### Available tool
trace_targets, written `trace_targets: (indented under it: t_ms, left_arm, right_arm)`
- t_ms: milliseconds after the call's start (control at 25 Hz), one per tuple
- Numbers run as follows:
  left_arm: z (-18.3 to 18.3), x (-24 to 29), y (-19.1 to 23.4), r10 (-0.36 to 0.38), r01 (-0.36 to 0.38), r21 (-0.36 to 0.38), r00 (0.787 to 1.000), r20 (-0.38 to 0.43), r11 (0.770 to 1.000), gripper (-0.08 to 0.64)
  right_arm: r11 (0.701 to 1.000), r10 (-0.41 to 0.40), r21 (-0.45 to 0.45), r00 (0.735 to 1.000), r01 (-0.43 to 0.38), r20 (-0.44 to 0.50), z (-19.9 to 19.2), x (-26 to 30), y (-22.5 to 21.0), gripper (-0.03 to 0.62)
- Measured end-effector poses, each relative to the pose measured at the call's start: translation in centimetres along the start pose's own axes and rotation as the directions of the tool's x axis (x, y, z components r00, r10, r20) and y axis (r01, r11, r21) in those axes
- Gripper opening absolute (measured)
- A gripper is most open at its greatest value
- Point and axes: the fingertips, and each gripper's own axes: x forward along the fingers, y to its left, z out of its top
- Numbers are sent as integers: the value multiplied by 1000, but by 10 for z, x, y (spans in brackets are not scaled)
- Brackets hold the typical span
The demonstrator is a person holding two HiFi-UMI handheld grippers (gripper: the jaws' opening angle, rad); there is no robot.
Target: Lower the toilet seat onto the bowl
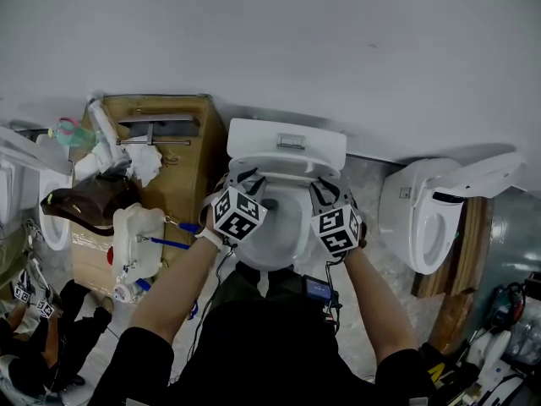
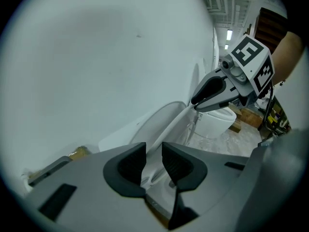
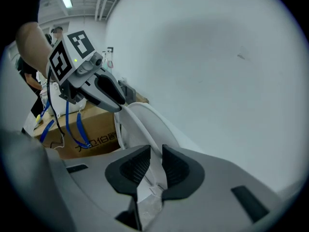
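Note:
A white toilet stands in the middle of the head view, its bowl (image 1: 283, 237) below the tank (image 1: 287, 140). The toilet seat (image 1: 286, 171) is raised and leans back towards the tank. My left gripper (image 1: 239, 178) holds the seat's left edge and my right gripper (image 1: 325, 186) its right edge. In the left gripper view the seat rim (image 2: 164, 122) runs between that gripper's (image 2: 153, 162) dark pads, with the right gripper (image 2: 195, 104) on the far edge. In the right gripper view the seat rim (image 3: 145, 120) is pinched in that gripper (image 3: 155, 163), and the left gripper (image 3: 119, 106) clasps the opposite edge.
A second white toilet (image 1: 423, 218) with its lid up stands to the right. A cardboard box (image 1: 182, 146) and loose white toilet parts (image 1: 135, 235) crowd the left side. A person (image 1: 34, 328) crouches at the lower left. A plain white wall (image 1: 338, 49) rises behind the tank.

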Motion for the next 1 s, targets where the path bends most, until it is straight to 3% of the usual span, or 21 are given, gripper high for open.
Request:
trace_targets:
  t_ms: [680,1000]
  left_arm:
    - [-29,-25,-35,-88,88,-27,996,13,996,111]
    - [-49,-41,-59,-96,96,-59,995,0,994,110]
  right_arm:
    - [998,-50,37,998,52,-49,-24,-25,37,92]
    - [999,-33,32,998,35,-49,-42,-41,62,92]
